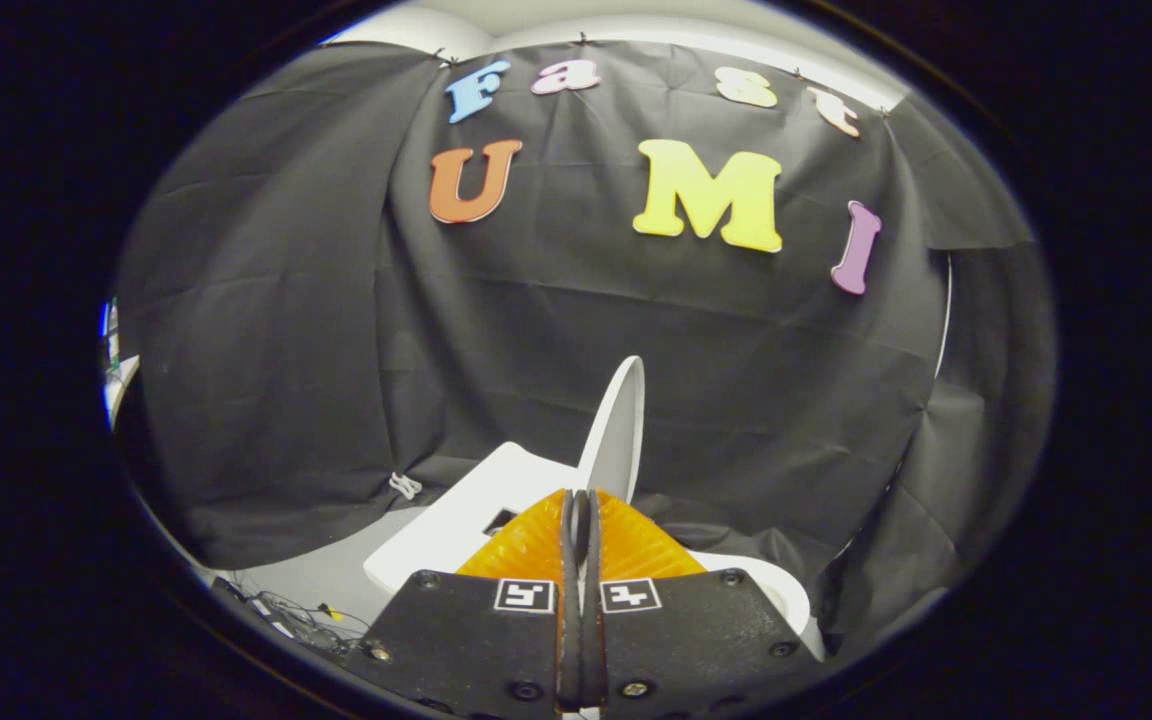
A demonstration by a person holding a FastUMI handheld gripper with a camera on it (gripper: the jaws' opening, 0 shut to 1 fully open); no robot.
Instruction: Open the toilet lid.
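The gripper had its two fingers pressed together — nothing was caught between them. Just beyond the fingertips the white toilet lid stood raised, nearly upright and edge-on against the black cloth wall. The white toilet body lay below it — cables trailed on the floor beside it.

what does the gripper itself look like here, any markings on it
The hand-held gripper has two wide black plates, each with a square black-and-white marker tag near the centre seam and round screws at the corners. Its two fingers are ribbed and taper forward to a shared point, closed together.
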